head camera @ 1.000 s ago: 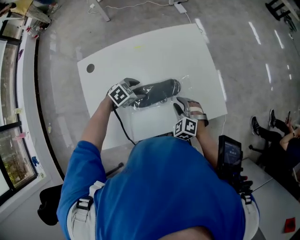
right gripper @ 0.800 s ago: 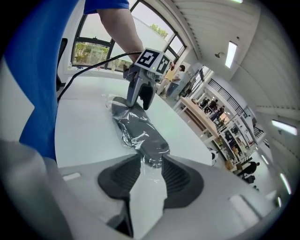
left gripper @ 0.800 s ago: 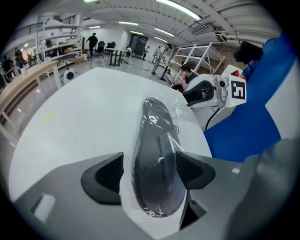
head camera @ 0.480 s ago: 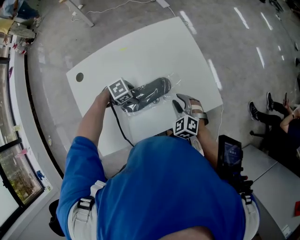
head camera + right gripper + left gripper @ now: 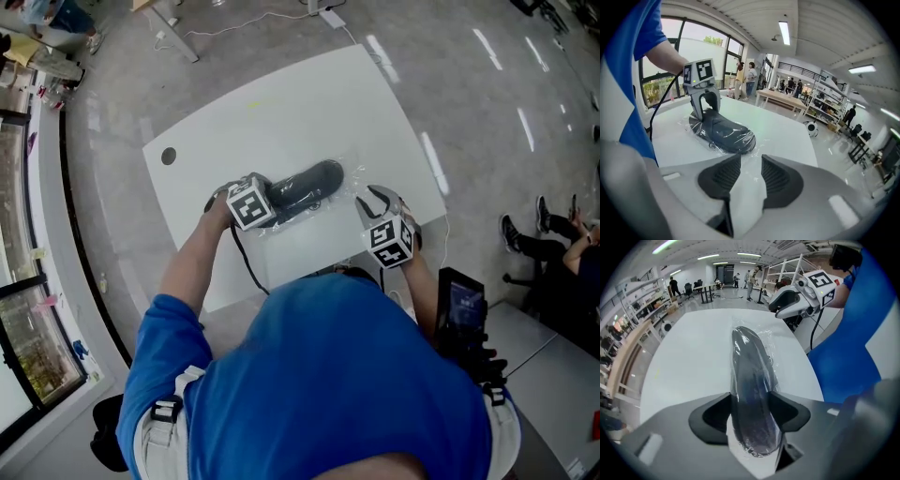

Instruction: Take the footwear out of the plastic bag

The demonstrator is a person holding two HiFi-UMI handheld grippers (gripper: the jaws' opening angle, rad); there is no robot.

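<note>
A dark shoe (image 5: 305,187) wrapped in a clear plastic bag (image 5: 352,178) lies on the white table (image 5: 281,103). My left gripper (image 5: 272,194) points steeply down over the shoe's left end. In the left gripper view the shoe (image 5: 750,376) fills the gap of the left gripper (image 5: 750,399); its jaws have just been closing and both pads touch the wrapped shoe. My right gripper (image 5: 375,197) hovers at the bag's right end. In the right gripper view the right gripper (image 5: 751,161) has its pads apart, with the bag's loose film (image 5: 757,143) just ahead of them and the shoe (image 5: 724,133) beyond.
The table's right edge (image 5: 427,178) runs close to my right hand. A round hole (image 5: 168,157) sits near the table's left corner. A black cable (image 5: 246,258) trails from my left gripper. A dark device (image 5: 459,309) stands at my right side; a seated person's legs (image 5: 539,248) show farther right.
My left gripper has slid slightly and tilted over the shoe's left end, settling round it. My right gripper has rolled, lifted and drawn closer to the bag's right end.
</note>
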